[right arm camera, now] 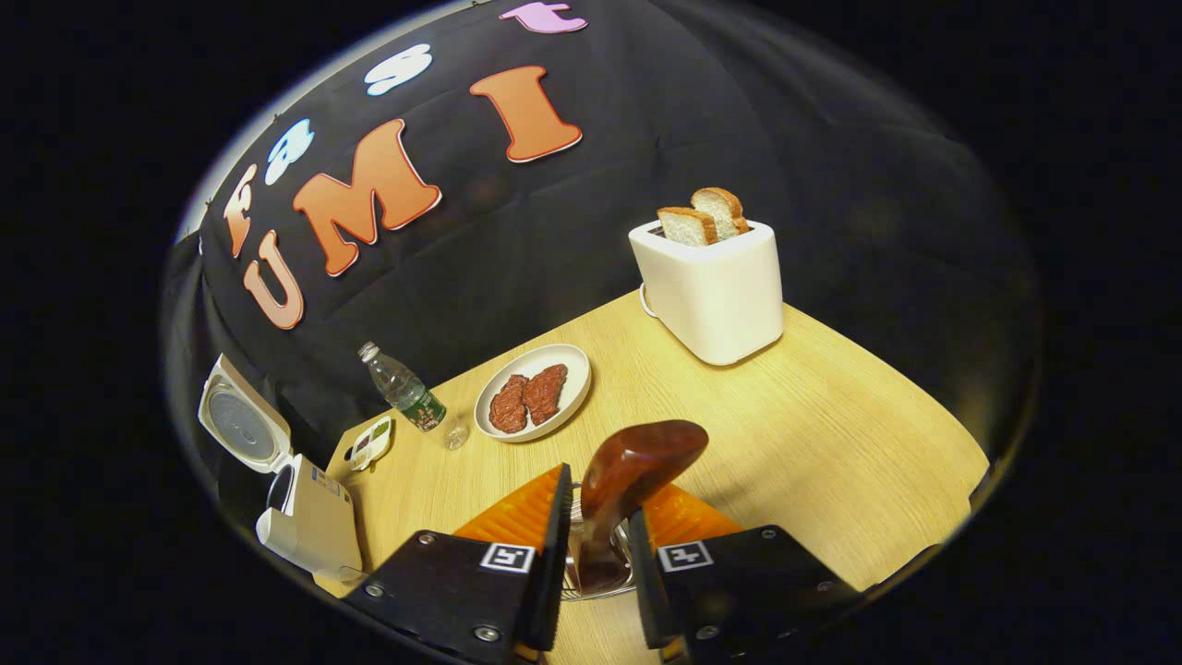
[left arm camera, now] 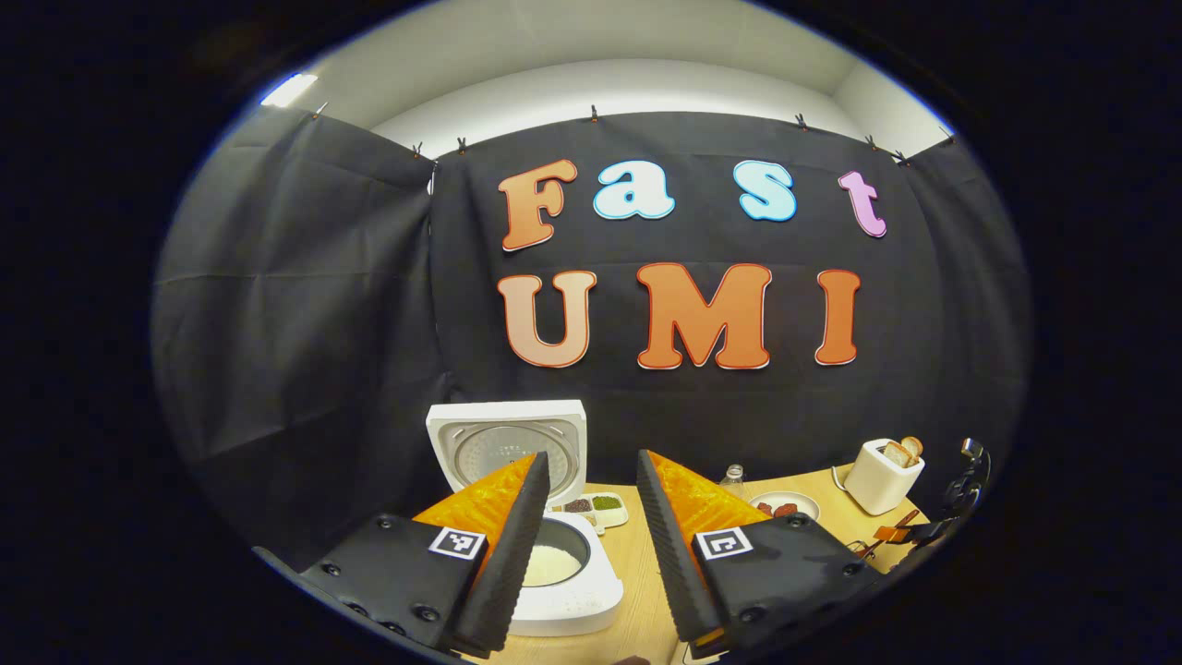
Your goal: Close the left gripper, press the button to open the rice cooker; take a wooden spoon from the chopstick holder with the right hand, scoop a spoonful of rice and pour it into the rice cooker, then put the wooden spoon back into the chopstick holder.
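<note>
Right gripper view: we see the right gripper [right arm camera: 598,545] clamping the wooden spoon [right arm camera: 628,480] over the chopstick holder [right arm camera: 600,577]; left gripper [left arm camera: 591,545] wide apart, rice cooker [left arm camera: 554,563] open. Next we judge: lift it out or release.

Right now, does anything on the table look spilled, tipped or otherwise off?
Nothing stands out. The rice cooker stands open with rice inside, none spilled on the table. The bottle, the plate and the toaster stand upright. The spoon sits between the right gripper's fingers.
</note>
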`<state>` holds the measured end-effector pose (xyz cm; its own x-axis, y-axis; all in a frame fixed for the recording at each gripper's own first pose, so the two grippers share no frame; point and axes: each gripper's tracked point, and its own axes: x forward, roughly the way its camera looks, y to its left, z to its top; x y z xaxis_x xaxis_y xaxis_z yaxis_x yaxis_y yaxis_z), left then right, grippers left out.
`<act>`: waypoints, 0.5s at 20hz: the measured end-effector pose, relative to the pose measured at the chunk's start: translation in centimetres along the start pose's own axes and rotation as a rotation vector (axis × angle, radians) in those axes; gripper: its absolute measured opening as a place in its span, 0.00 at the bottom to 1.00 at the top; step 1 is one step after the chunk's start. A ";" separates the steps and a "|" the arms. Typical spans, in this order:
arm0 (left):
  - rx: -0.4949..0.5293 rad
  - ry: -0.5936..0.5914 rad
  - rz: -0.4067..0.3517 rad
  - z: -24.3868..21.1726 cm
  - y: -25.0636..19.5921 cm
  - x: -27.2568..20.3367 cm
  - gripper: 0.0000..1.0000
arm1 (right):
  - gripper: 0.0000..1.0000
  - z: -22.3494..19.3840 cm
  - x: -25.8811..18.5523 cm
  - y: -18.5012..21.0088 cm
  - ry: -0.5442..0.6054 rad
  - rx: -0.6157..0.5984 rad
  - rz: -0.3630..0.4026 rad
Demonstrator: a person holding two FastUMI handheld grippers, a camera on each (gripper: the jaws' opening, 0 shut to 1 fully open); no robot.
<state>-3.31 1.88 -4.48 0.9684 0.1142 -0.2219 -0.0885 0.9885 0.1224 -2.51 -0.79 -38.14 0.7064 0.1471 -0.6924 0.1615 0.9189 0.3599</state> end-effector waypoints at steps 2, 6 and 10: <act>0.009 0.000 -0.003 0.1 -0.6 -0.4 0.69 | 0.20 0.1 0.1 0.2 -0.008 0.050 0.005; 0.027 -0.014 -0.016 0.2 -1.5 -1.0 0.69 | 0.12 0.2 -0.8 0.2 -0.015 0.076 -0.014; 0.032 -0.029 -0.021 0.2 -1.4 -1.1 0.69 | 0.09 3.4 -3.5 1.5 -0.095 0.109 -0.014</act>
<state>-4.24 0.39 -4.16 0.9762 0.0901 -0.1971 -0.0610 0.9870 0.1488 -2.38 -1.14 -33.07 0.7645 0.0945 -0.6376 0.2423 0.8745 0.4201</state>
